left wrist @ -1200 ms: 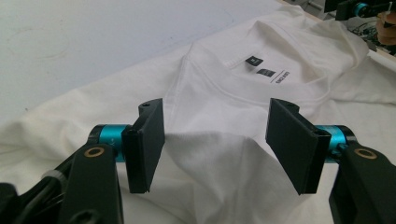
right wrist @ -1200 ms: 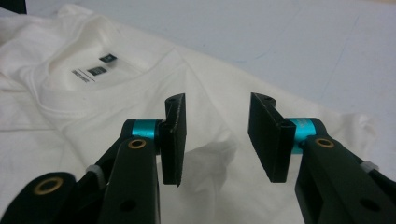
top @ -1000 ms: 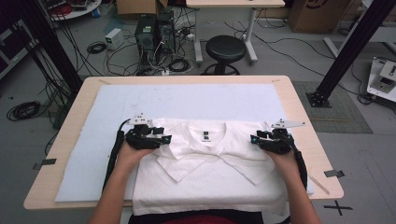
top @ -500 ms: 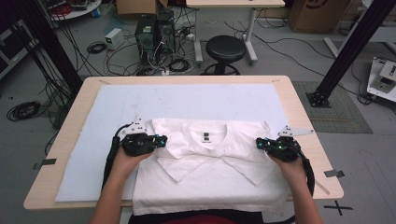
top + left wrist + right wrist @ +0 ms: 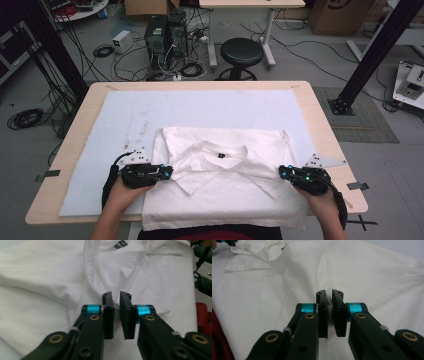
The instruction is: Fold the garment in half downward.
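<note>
A light wooden table (image 5: 325,130) stands on a grey floor (image 5: 300,65), with a pale blue sheet (image 5: 200,107) covering most of its top. Beyond the far edge are a black round stool (image 5: 241,51), the white legs of a second desk (image 5: 267,35), two dark computer towers (image 5: 165,32) and a small white box (image 5: 121,40), amid loose black cables (image 5: 102,50). Cardboard boxes (image 5: 332,15) sit at the back. Black frame posts (image 5: 372,55) slant at both sides; the right one stands on a dark mat (image 5: 357,117). Lighting is even.
</note>
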Tool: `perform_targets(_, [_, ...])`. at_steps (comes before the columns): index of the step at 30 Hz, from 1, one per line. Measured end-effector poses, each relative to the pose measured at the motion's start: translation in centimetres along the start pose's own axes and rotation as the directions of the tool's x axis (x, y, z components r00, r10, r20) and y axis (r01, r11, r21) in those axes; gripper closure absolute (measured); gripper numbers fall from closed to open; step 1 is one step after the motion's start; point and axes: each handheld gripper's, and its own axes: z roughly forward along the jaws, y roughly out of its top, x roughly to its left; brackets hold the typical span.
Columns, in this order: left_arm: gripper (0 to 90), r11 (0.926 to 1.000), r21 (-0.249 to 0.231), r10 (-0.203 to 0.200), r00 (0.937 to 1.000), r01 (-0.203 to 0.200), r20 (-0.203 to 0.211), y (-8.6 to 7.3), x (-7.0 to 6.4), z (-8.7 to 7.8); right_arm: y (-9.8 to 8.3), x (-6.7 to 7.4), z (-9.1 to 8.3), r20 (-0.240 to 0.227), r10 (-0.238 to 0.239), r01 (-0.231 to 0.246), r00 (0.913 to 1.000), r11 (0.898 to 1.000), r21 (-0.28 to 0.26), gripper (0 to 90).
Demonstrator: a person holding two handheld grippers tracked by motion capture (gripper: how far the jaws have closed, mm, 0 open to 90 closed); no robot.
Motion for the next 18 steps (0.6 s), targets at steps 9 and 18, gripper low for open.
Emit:
perform_targets(9, [45.5, 0.9973, -0.068, -0.029, 0.9986, 0.026, -0.045, 2.3, 0.5, 0.6, 1.6, -0.5, 0.3, 0.0, 0.007, -0.007, 1.0, 0.999, -0.05, 66.3])
perform_targets(18, [43.1, 0.9987, -0.01, -0.051, 0.9968, 0.051, -0.062, 4.7, 2.2, 4.4, 4.9, -1.4, 4.0, -0.049, 0.01, -0.01, 0.9987, 1.0, -0.014, 61.5])
